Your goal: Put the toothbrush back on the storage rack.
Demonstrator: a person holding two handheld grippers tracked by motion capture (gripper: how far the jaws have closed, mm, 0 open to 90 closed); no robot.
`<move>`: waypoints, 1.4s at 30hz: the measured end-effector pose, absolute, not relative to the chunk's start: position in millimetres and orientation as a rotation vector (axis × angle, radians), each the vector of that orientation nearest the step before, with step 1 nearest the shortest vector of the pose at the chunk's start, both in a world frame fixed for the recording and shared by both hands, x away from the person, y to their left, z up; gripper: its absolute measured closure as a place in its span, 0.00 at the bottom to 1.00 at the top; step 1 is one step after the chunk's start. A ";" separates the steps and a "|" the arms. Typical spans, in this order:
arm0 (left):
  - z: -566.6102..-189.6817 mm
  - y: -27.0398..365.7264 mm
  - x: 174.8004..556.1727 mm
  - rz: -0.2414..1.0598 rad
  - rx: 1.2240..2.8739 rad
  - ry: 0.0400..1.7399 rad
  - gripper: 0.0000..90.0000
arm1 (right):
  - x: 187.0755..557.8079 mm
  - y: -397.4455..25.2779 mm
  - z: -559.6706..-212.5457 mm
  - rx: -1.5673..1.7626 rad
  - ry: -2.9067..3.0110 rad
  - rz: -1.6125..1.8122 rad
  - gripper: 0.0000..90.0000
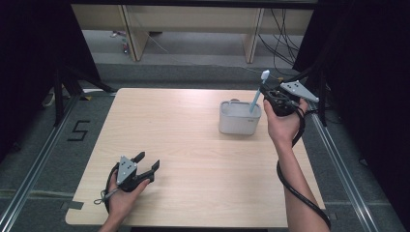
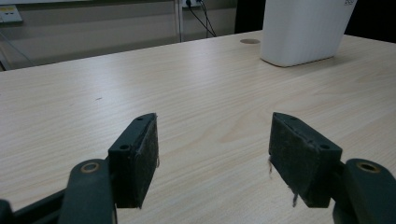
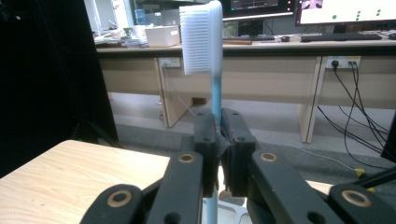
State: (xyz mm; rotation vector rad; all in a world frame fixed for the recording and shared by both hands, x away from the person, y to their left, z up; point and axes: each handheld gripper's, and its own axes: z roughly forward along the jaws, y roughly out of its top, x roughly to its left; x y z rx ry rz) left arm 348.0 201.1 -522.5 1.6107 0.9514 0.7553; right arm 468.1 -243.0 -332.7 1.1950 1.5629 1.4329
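A light blue toothbrush (image 1: 257, 93) with white bristles (image 3: 197, 39) stands nearly upright, its lower end inside a white cup-like container (image 1: 239, 117) at the table's right rear. My right gripper (image 1: 267, 97) is shut on the toothbrush handle (image 3: 216, 100), just above the container's rim. My left gripper (image 1: 148, 162) rests low near the table's front left, open, with nothing between its pads (image 2: 142, 156). From the left gripper view the white container (image 2: 306, 30) stands far off at the upper right.
The light wooden table (image 1: 193, 145) has bare surface between the two grippers. Beyond its far edge are grey floor, desk legs and loose cables (image 1: 283, 43). Black curtains hang at both sides. A metal rail (image 1: 338, 164) runs along the table's right.
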 end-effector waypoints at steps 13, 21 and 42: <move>-522.6 201.3 348.0 0.753 1.608 0.953 0.37 | 472.9 -248.9 -333.5 1.215 1.554 1.413 0.96; -522.6 200.9 347.9 0.752 1.609 0.951 0.37 | 474.6 -251.0 -338.9 1.206 1.556 1.405 0.96; -522.6 200.9 347.9 0.750 1.607 0.951 0.37 | 479.0 -256.6 -351.5 1.242 1.553 1.382 0.96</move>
